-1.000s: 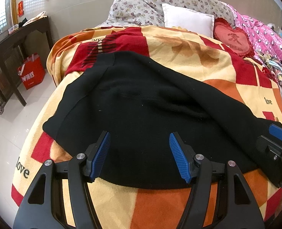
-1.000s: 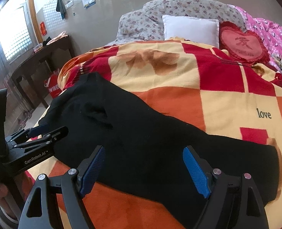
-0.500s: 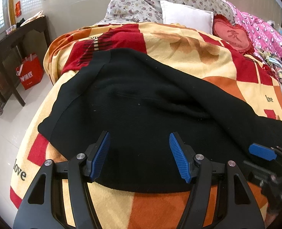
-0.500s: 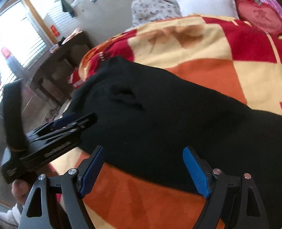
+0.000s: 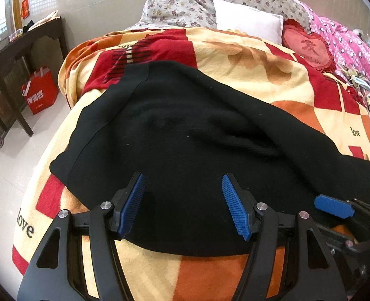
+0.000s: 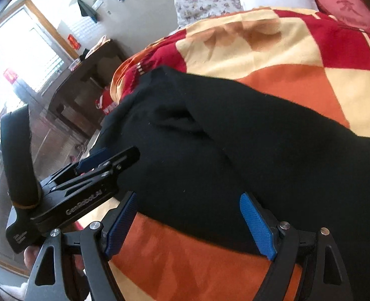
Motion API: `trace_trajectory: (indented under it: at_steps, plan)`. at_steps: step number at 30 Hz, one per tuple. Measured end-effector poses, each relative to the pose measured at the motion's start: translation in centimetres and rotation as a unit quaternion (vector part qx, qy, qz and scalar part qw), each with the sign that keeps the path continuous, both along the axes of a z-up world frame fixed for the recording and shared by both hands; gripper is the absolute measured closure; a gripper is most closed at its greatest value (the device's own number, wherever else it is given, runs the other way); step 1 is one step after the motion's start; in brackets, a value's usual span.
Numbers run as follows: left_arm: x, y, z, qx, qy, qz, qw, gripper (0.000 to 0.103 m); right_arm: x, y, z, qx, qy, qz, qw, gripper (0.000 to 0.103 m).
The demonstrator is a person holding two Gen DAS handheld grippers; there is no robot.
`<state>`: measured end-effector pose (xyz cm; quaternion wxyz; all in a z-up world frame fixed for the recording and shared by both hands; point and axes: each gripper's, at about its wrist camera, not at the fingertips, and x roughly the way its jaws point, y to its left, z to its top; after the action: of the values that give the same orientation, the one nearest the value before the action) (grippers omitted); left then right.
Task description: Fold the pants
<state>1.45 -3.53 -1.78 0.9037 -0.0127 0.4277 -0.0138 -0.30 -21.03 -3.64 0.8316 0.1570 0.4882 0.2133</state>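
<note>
Black pants (image 5: 190, 135) lie spread across a red, orange and cream blanket (image 5: 235, 57) on a bed; they also show in the right wrist view (image 6: 235, 138). My left gripper (image 5: 182, 205) is open, its blue pads just over the pants' near edge, holding nothing. My right gripper (image 6: 190, 225) is open over the same near edge, close beside the left one. The left gripper's body shows at the left of the right wrist view (image 6: 84, 190), and the right gripper's blue fingertip (image 5: 334, 205) shows at the lower right of the left wrist view.
A white pillow (image 5: 245, 25), floral pillows (image 5: 185, 5), a red heart cushion (image 5: 307, 47) and a pink quilt (image 5: 348, 50) lie at the head of the bed. A dark wooden table (image 5: 17, 57) and a red bag (image 5: 39, 92) stand on the floor at left.
My right gripper has moved left toward the left gripper and tilted, staying open. The left gripper has barely moved. The pants lie as before.
</note>
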Motion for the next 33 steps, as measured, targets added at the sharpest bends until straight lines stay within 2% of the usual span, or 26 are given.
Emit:
trace_trajectory:
  at_steps: [10,14,17,19,22,25,28,30,33]
  plan:
    - [0.5,0.6,-0.3,-0.001,0.002,0.001,1.0,0.039,0.6,-0.6,-0.2,-0.006,-0.008,-0.007,1.0,0.021]
    - [0.8,0.9,-0.7,-0.006,0.01,0.005,0.9999,0.039,2.0,-2.5,-0.1,-0.005,-0.02,-0.045,0.999,0.032]
    - [0.9,0.9,-1.0,-0.01,0.017,0.006,0.9998,0.039,3.4,-4.0,0.2,-0.046,-0.037,-0.088,0.994,0.04]
    - [1.0,0.8,-1.1,-0.009,0.019,0.005,0.9998,0.039,5.1,-4.7,0.3,-0.065,-0.051,-0.103,0.991,0.04]
    - [1.2,0.6,-1.2,-0.006,0.02,0.003,0.9998,0.039,8.8,-4.9,0.3,-0.124,-0.068,-0.123,0.982,0.041]
    - [1.4,0.5,-1.2,-0.002,0.023,0.002,0.9997,0.039,11.8,-5.9,1.2,-0.174,-0.106,-0.145,0.968,0.041]
    - [1.3,0.5,-1.0,0.002,0.022,0.004,0.9998,0.039,14.8,-6.8,1.4,-0.21,-0.099,-0.143,0.962,0.041]
    - [1.2,0.8,-0.8,0.0,0.019,0.006,0.9998,0.039,15.1,-7.7,2.3,-0.211,-0.098,-0.138,0.963,0.041]
    - [1.0,1.8,-0.4,-0.012,0.02,0.01,0.9997,0.039,13.2,-9.2,4.2,-0.225,-0.118,-0.135,0.958,0.041]
